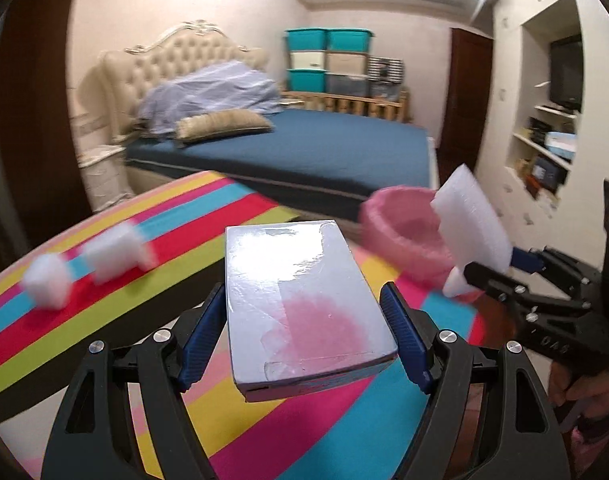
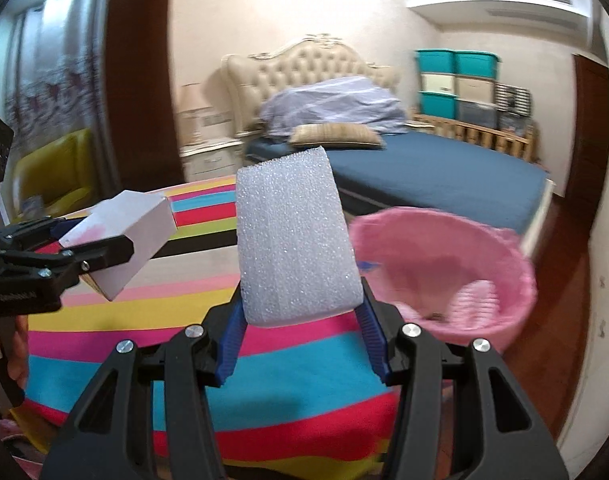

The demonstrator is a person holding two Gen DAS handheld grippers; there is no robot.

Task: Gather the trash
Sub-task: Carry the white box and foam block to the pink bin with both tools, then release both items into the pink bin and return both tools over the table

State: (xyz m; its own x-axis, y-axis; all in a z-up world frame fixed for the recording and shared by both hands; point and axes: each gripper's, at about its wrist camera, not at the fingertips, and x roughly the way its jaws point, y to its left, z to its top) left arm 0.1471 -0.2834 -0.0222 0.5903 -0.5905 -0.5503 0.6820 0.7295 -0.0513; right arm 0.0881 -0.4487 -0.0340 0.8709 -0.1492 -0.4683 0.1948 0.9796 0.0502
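My left gripper (image 1: 304, 332) is shut on a pale cardboard box (image 1: 300, 304), lifted above the striped round table (image 1: 64, 332). Two white foam pieces (image 1: 46, 284) (image 1: 116, 254) lie on the table's left side. To the right, my right gripper (image 1: 500, 268) carries a white foam block (image 1: 472, 224) in front of the pink-lined trash bin (image 1: 400, 236). In the right wrist view, the right gripper (image 2: 302, 328) is shut on that foam block (image 2: 292, 240). The bin (image 2: 504, 240) stands just right of it, past the table (image 2: 144, 320). At the left, the left gripper (image 2: 92, 240) holds the box (image 2: 120, 240).
A bed with a blue cover (image 2: 444, 176) stands behind the table and bin. A nightstand (image 2: 208, 156) and yellow chair (image 2: 60, 172) are far left. Stacked storage boxes (image 1: 328, 60) and wall shelves (image 1: 552, 140) lie beyond. A person's hand (image 1: 584, 392) grips the right tool.
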